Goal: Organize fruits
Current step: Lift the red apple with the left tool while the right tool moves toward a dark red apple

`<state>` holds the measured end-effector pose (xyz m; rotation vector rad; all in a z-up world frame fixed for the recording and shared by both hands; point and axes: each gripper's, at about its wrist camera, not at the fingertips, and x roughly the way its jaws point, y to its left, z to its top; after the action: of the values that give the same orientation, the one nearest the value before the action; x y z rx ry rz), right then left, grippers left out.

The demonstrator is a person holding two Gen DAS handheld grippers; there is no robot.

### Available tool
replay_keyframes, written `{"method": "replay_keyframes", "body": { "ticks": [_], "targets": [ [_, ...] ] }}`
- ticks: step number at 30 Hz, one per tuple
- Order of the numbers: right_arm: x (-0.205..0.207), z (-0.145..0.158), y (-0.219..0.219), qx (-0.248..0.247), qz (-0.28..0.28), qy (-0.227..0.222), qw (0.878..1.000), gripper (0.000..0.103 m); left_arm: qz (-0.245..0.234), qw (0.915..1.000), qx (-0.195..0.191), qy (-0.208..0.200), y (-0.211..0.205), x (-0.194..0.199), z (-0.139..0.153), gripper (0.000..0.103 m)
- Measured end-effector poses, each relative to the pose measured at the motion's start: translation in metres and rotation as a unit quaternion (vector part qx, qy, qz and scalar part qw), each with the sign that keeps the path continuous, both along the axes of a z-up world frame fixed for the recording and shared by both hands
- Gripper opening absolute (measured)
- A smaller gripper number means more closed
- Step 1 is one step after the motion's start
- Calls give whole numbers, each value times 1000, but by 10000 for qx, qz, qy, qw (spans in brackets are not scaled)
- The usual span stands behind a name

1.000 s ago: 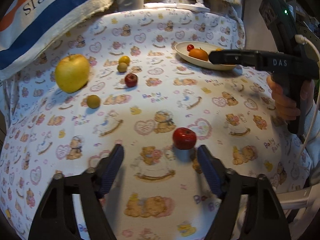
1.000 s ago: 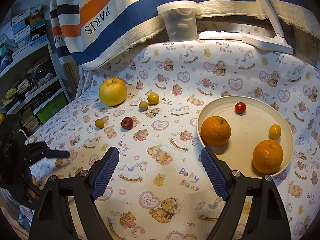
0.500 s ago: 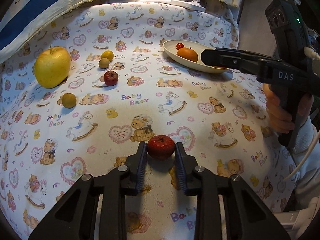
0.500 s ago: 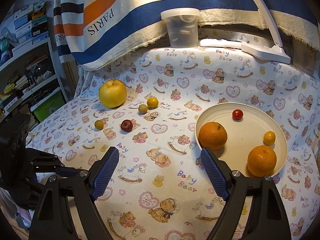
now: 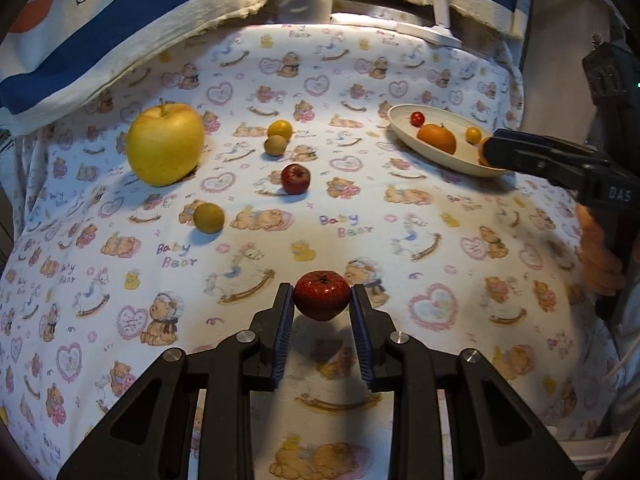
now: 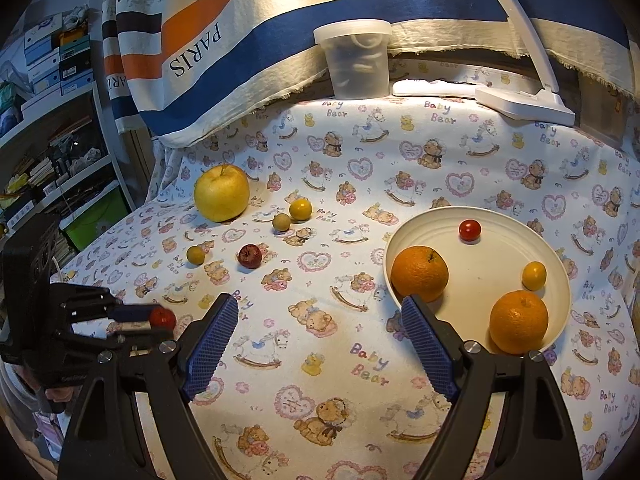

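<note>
Lower centre of left-wrist frame: left gripper (image 5: 322, 306) clamped on small red fruit (image 5: 321, 295), lifted clear for the plate (image 5: 404, 114); right gripper (image 6: 320, 340) spread apart, idle.

**Two handheld grippers, one closed, one spread**

The left black two-finger gripper with blue ribbed pads (image 5: 322, 322) is clamped on a small red fruit (image 5: 321, 295), apparently lifted. The right black gripper with blue pads (image 6: 320, 346) is level, its jaws spread wide with nothing between them.
</note>
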<state>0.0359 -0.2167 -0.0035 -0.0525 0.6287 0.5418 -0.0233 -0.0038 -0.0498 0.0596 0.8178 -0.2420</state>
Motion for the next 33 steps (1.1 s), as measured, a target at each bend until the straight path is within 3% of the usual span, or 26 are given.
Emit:
{"method": "replay_keyframes", "body": {
  "ticks": [6,8,12,14,17,26,33],
  "targets": [
    [1,-1,0,-8,-18,27,10000,86,63,9999,36,104,2,6,-9,29],
    [1,-1,0,-9,-19,22,10000,86,32,9999,94,105,1,7,-9,41],
    [2,-2,0,-13,-20,31,10000,86,-19,9999,135,101,0,8,-10,41],
    [2,-2,0,-12,-9,26,10000,86,-17,9999,85,99,1,10,-9,27],
    [1,-2,0,-34,-18,11,10000,86,-27,9999,-56,122,4,12,-6,27],
    [1,-3,1,-82,-91,-78,9999,86,353,9977,-290,-497,19,33,26,27],
    [-1,-2,10,-265,-307,-332,9986,83,644,9913,-238,-1123,36,64,57,27]
  ]
}}
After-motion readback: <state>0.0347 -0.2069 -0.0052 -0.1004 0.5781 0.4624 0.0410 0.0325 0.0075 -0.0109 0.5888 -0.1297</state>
